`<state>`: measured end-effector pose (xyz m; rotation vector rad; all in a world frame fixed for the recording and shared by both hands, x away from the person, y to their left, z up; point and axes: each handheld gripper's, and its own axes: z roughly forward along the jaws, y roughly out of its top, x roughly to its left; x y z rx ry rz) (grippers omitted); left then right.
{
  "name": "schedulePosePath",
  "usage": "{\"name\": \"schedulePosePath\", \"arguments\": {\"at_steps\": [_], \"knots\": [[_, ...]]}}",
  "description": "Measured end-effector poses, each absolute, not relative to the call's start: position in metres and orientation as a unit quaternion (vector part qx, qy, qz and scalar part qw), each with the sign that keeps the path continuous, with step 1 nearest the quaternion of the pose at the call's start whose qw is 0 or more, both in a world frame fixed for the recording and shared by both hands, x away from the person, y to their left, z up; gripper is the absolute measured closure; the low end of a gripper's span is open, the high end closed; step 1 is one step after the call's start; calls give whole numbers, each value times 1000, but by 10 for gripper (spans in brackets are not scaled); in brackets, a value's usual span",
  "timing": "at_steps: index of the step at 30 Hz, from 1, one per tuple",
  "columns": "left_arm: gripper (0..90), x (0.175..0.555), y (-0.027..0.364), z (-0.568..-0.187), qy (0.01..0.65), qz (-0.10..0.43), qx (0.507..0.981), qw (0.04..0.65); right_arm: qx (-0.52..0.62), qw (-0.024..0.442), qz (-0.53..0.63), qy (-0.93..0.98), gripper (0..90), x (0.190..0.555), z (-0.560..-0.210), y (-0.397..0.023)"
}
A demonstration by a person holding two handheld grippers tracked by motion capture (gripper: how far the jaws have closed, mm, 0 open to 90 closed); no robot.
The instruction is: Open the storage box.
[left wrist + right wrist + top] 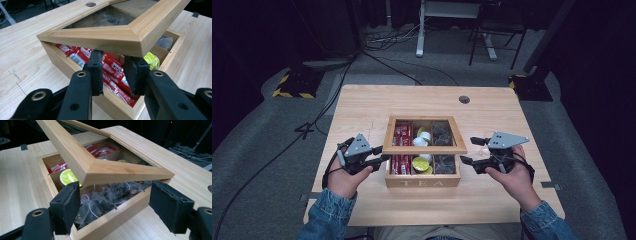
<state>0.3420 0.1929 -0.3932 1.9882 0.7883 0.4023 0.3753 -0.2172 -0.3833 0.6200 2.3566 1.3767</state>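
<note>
Nearest, low in the high view, two denim sleeves come in from the bottom edge, each hand carrying a gripper. The left gripper (382,159), left of centre, has its jaws drawn close together, tips tucked under the lifted lid's (424,149) left front corner; in the left gripper view nothing sits pinched between the pads. The right gripper (472,151), right of centre, stands with jaws spread wide and empty, just beside the tea box (422,181). The box sits mid-frame on the wooden table (362,105), lid propped partly up. Inside: red packets (401,145) left, yellow-green pods (421,163) in the middle, dark tea bags (444,164) right.
</note>
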Motion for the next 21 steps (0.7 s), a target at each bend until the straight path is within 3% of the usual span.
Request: {"name": "schedulePosePath", "arguments": {"at_steps": [21], "knots": [[661,356,186,-385,309,175,800,484,184,214,498,820,472,387,-365,-203]]}}
